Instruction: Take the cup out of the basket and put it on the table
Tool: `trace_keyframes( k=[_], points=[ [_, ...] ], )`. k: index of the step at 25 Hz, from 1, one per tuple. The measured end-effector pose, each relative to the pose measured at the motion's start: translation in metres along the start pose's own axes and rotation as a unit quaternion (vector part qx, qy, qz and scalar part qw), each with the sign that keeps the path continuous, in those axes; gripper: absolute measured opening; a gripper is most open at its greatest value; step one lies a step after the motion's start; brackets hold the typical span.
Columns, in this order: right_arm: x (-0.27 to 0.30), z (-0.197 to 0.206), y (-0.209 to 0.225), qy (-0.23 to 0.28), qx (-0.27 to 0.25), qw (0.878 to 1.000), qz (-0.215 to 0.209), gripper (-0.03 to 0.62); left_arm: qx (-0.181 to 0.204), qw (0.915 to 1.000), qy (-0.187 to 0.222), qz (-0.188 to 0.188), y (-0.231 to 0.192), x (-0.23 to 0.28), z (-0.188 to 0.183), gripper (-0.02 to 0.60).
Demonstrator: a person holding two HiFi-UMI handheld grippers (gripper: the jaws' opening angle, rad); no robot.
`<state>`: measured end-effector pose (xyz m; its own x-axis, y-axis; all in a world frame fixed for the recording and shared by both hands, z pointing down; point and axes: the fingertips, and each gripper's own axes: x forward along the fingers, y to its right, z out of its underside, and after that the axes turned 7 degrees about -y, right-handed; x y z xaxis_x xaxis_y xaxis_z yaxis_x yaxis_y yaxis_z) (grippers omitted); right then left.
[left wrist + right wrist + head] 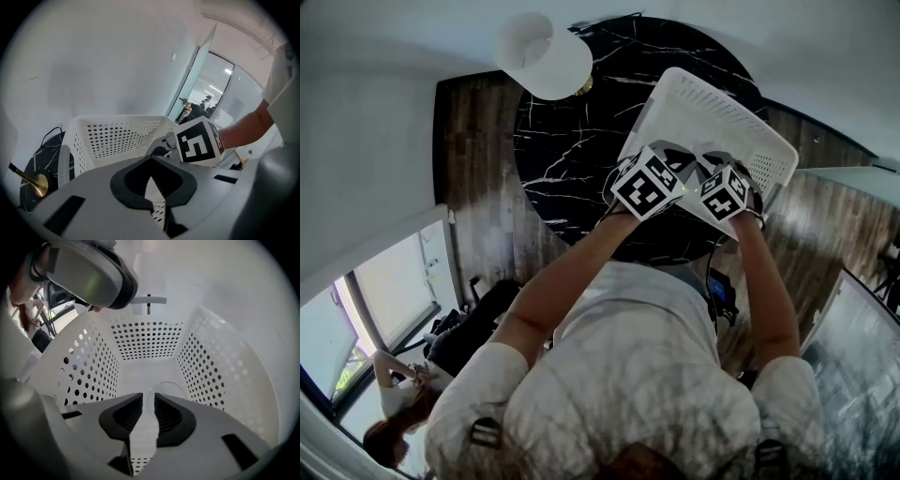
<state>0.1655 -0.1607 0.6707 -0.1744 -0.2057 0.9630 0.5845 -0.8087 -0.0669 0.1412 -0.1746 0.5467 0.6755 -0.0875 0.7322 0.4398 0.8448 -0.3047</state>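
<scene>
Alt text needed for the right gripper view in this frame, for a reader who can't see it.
The right gripper, jaws slightly apart, reaches into a white perforated basket toward a clear cup at its bottom, just past the tips of the jaws. The left gripper shows at upper left.

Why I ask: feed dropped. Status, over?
Left claw shut on basket rim. Right claw open at cup, cup in basket. Nothing in the way.
</scene>
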Motion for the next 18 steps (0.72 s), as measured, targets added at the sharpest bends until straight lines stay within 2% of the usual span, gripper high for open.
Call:
trace_keyframes(
  k=[2, 3, 5, 12, 18],
  points=[
    [0.003, 0.001, 0.0, -0.005, -0.003, 1.0, 0.002, 0.075, -0.001, 1.0, -0.003, 0.0, 0.0, 0.002, 0.002, 0.006],
    [0.004, 0.002, 0.0, -0.005, -0.005, 1.0, 0.004, 0.042, -0.004, 1.0, -0.005, 0.0, 0.0, 0.002, 0.004, 0.006],
    [0.004, 0.002, 0.0, -0.005, -0.007, 1.0, 0.007, 0.029, -0.007, 0.9999, -0.008, 0.001, 0.002, 0.002, 0.006, 0.006],
    [-0.003, 0.004, -0.004, 0.007, 0.001, 1.0, 0.014, 0.026, -0.008, 1.0, 0.004, 0.001, 0.011, -0.008, 0.009, 0.006],
    [-0.028, 0.002, -0.008, 0.034, 0.014, 0.999, 0.038, 0.026, 0.01, 0.9997, 0.023, -0.003, 0.023, -0.021, 0.005, 0.006]
  ],
)
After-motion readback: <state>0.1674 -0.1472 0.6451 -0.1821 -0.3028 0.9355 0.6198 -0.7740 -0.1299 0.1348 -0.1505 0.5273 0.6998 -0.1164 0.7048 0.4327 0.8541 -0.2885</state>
